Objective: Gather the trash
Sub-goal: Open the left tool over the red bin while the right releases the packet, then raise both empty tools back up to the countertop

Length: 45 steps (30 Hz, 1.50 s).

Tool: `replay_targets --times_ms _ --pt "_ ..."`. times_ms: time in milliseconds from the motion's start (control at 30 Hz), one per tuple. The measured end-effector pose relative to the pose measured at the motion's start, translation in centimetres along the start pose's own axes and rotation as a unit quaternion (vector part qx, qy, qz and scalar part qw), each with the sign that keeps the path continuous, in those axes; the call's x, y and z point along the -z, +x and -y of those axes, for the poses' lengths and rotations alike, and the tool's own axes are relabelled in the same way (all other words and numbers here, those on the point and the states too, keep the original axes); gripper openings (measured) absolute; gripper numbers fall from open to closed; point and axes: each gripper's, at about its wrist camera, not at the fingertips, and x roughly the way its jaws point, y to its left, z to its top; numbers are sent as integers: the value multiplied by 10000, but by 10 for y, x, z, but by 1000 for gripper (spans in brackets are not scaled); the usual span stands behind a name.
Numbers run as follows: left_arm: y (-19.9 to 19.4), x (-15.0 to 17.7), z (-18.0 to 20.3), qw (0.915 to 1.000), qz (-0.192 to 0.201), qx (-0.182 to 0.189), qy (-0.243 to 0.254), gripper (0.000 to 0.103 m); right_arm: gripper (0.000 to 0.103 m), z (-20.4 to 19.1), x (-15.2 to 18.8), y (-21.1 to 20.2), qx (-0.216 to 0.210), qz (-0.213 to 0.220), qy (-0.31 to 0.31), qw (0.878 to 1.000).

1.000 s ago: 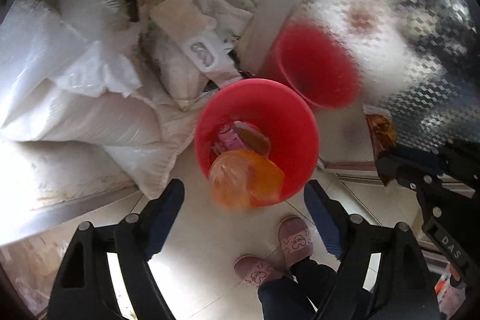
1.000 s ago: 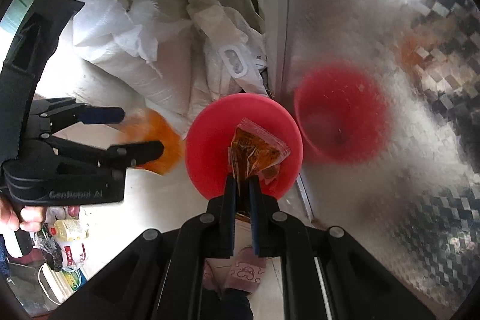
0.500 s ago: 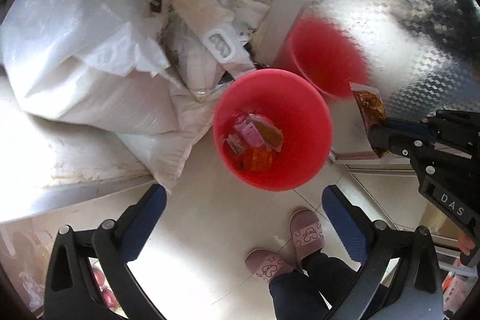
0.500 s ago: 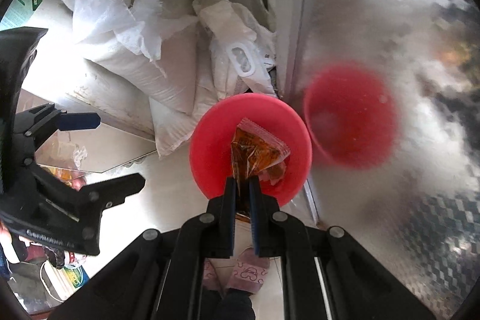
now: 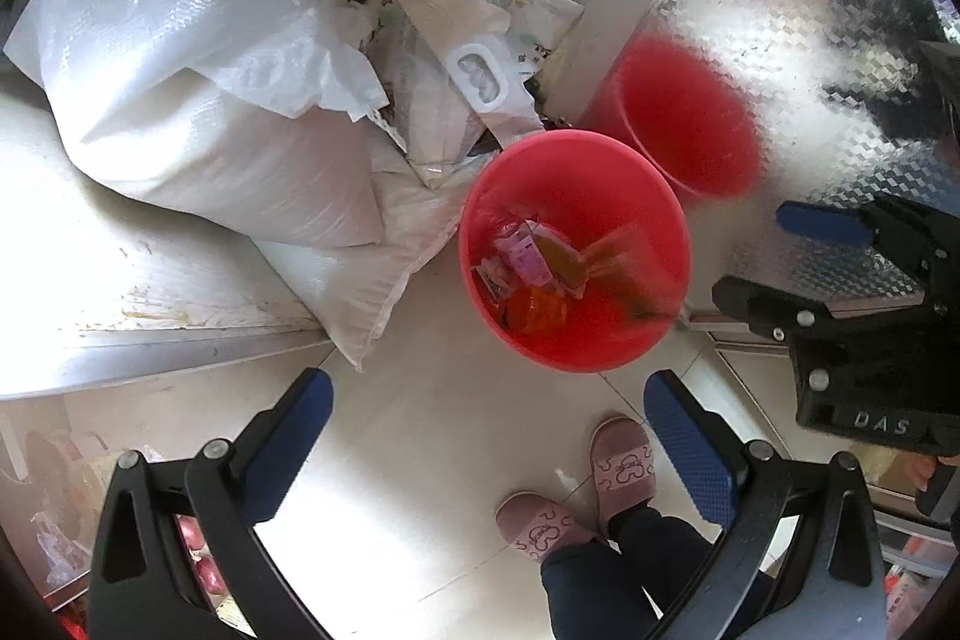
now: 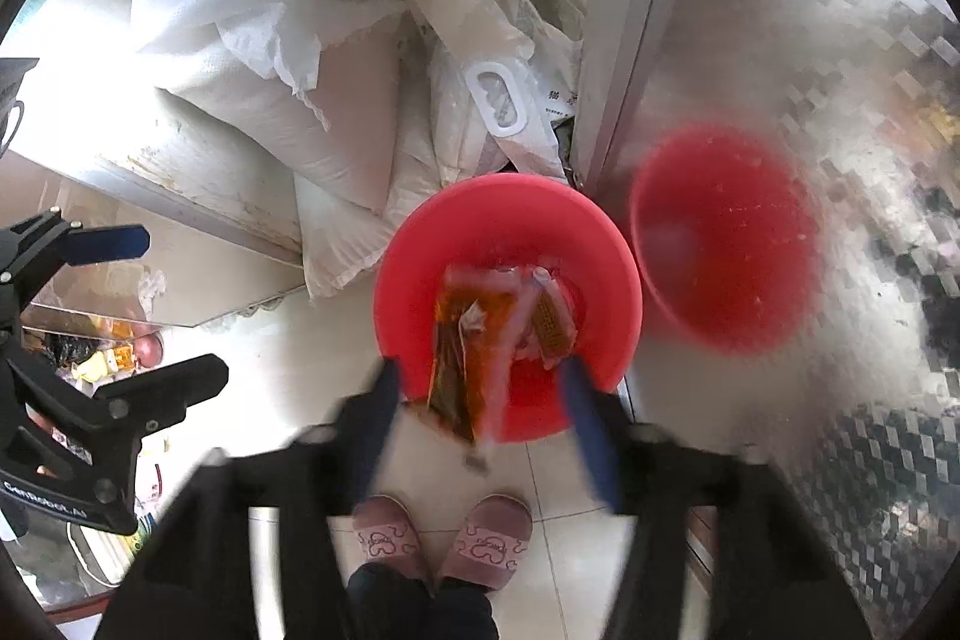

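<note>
Both hand-held grippers [image 5: 489,424] [image 6: 480,418] apparently open.

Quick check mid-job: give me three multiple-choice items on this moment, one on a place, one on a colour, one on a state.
1. Where is the orange sauce packet?
A. clamped in the right gripper
B. loose, over the bucket's rim
C. on the white sacks

2. What colour is the bucket?
A. blue
B. red
C. white

3. How is the right gripper?
A. open
B. shut on the packet
C. out of view

Answers: 1 B, the blurred packet hangs free between the spread fingers; 2 B, its wall and rim are red in both views; 3 A, both blue fingers stand apart from the packet.
</note>
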Motion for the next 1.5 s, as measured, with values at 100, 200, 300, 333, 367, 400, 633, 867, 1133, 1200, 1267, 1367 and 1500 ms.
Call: replay_targets --times_ms 100,200,300,333,367,400,633,867,1133,1200,1267,1367,1500 --pt "-6 0 3 10000 40 -18 25 103 76 -2 1 -4 75 1 -43 10000" --pt "-18 2 3 10000 92 -3 -11 103 86 -5 2 -15 69 9 -45 10000" --pt "-36 6 2 9999 153 -8 -76 103 97 -10 2 -31 154 84 -83 9998" --pt "-43 7 2 9998 175 -18 -93 103 98 -11 2 -38 161 106 -88 9998" --pt "-51 9 2 9997 195 -30 -113 103 101 -12 2 -44 172 122 -87 9997" --pt "-59 10 1 9996 228 -49 -147 103 103 -14 3 -50 187 141 -87 9997" --pt "-118 30 -8 9971 395 -89 -642 103 103 -27 2 -97 241 177 -228 9993" --pt "-188 48 -10 9954 547 -95 -780 103 103 -52 1 -156 169 291 -404 9986" --pt "-290 59 3 9928 982 -159 -668 103 103 -77 2 -243 45 576 -574 9967" --pt "-319 61 7 9914 1126 -135 -657 103 102 -85 2 -269 97 658 -664 9956" --pt "-349 64 10 9896 1273 -137 -663 103 102 -92 2 -294 127 758 -714 9945" --pt "-395 68 19 9861 1562 -339 -447 103 102 -103 2 -332 194 921 -756 9927" --pt "-450 67 22 9800 1901 -418 -405 103 102 -110 2 -386 323 1241 -751 9889"
